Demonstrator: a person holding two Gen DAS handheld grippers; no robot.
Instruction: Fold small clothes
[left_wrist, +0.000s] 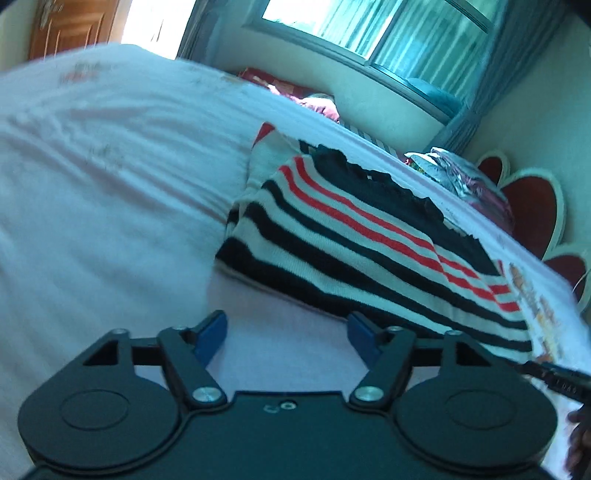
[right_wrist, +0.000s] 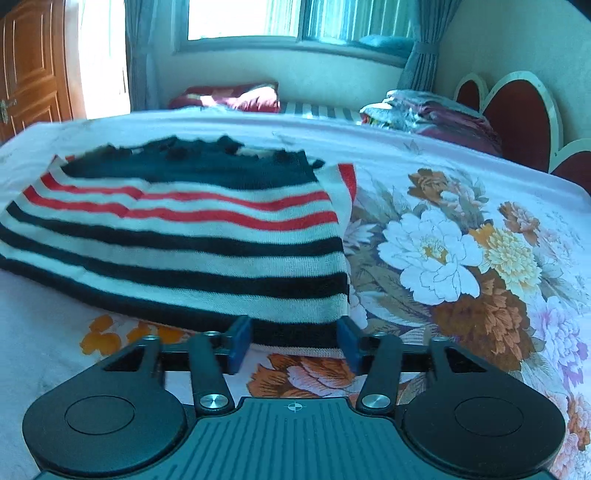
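A small knit garment with black, white and red stripes lies folded flat on the bed; it also shows in the left wrist view. My right gripper is open, its blue fingertips just at the garment's near hem, holding nothing. My left gripper is open and empty over the bare sheet, a little short of the garment's near-left edge. The tip of the other gripper pokes in at the right of the left wrist view.
The bed has a pale pink sheet with a big flower print to the garment's right. A pile of folded bedding and a red heart-shaped headboard stand at the far right. A red pillow lies under the window.
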